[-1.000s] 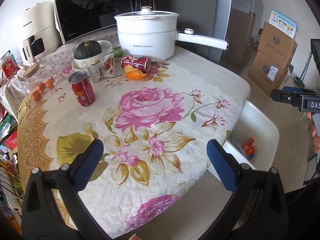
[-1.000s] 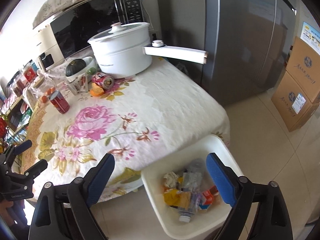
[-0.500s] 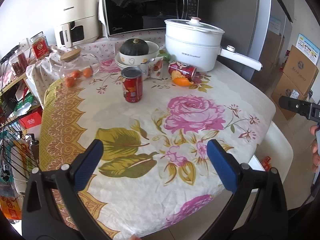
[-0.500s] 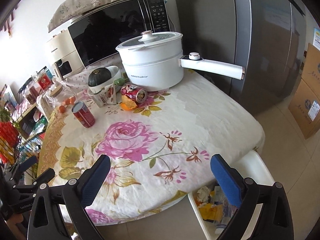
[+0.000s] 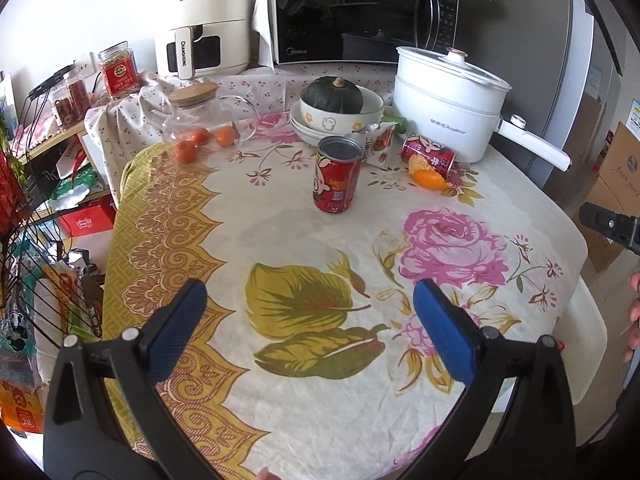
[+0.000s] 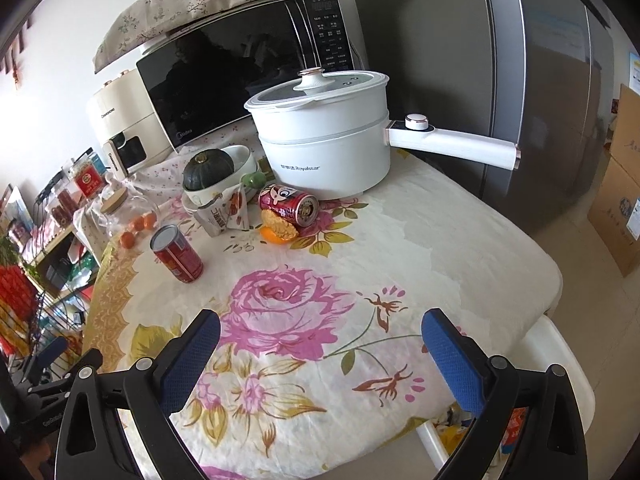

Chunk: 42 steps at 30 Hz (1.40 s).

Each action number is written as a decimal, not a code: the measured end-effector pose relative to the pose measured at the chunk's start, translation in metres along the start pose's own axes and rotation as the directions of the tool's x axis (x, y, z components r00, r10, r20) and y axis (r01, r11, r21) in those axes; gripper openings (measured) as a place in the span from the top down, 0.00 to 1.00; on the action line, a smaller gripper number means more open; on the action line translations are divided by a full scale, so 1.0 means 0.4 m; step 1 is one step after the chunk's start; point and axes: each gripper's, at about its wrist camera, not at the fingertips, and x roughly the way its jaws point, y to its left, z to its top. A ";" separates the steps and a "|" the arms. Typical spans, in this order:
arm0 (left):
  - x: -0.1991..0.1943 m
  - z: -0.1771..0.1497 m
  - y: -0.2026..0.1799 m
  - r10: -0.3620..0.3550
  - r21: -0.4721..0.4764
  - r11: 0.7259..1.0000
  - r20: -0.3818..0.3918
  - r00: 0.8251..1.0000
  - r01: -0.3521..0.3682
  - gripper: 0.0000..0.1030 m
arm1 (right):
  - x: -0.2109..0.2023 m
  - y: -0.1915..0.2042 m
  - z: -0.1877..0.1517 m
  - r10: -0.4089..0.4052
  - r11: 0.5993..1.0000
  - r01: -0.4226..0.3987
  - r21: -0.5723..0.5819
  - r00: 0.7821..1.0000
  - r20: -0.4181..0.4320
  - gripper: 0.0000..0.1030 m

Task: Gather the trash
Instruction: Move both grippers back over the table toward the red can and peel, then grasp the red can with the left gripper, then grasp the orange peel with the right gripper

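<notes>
An upright red can (image 5: 337, 175) (image 6: 176, 253) stands on the flowered tablecloth. A second red can (image 5: 428, 155) (image 6: 288, 205) lies on its side near the white pot, with orange peel (image 5: 429, 179) (image 6: 280, 229) against it. A crumpled wrapper (image 5: 378, 148) (image 6: 224, 212) leans by the bowls. My left gripper (image 5: 310, 330) is open and empty over the table's near edge. My right gripper (image 6: 320, 356) is open and empty above the table's front right corner. The white trash bin (image 6: 560, 364) (image 5: 588, 344) stands on the floor beside the table.
A white electric pot (image 6: 324, 152) with a long handle (image 6: 456, 146), stacked bowls holding a dark squash (image 5: 332, 94), a glass jar of oranges (image 5: 208, 124), a microwave (image 5: 356, 20) and an air fryer (image 5: 202, 36) fill the back. Shelves stand at left, cardboard boxes (image 6: 620, 208) at right.
Both grippers have swung from the bin side toward the table. The left view turned left onto the upright can; the right view rose, and the bin slid to its lower right edge.
</notes>
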 end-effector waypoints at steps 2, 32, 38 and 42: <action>0.016 0.002 0.016 0.004 -0.006 1.000 -0.009 1.000 -0.004 0.00 | 0.013 0.014 0.001 -0.012 1.000 0.012 -0.028 1.000 0.007 0.01; 0.380 0.174 -0.038 -0.185 0.056 0.981 -0.002 0.983 0.185 0.15 | 0.403 0.046 0.108 0.058 0.983 -0.085 -0.165 0.985 -0.161 0.01; 0.423 0.189 -0.025 -0.221 0.048 0.974 0.016 0.975 0.220 0.29 | 0.516 0.084 0.124 0.087 0.982 -0.116 -0.152 0.979 -0.184 0.07; 0.443 0.194 -0.019 -0.250 0.042 0.967 0.015 0.968 0.250 0.36 | 0.558 0.099 0.132 0.096 0.982 -0.125 -0.143 0.976 -0.193 0.16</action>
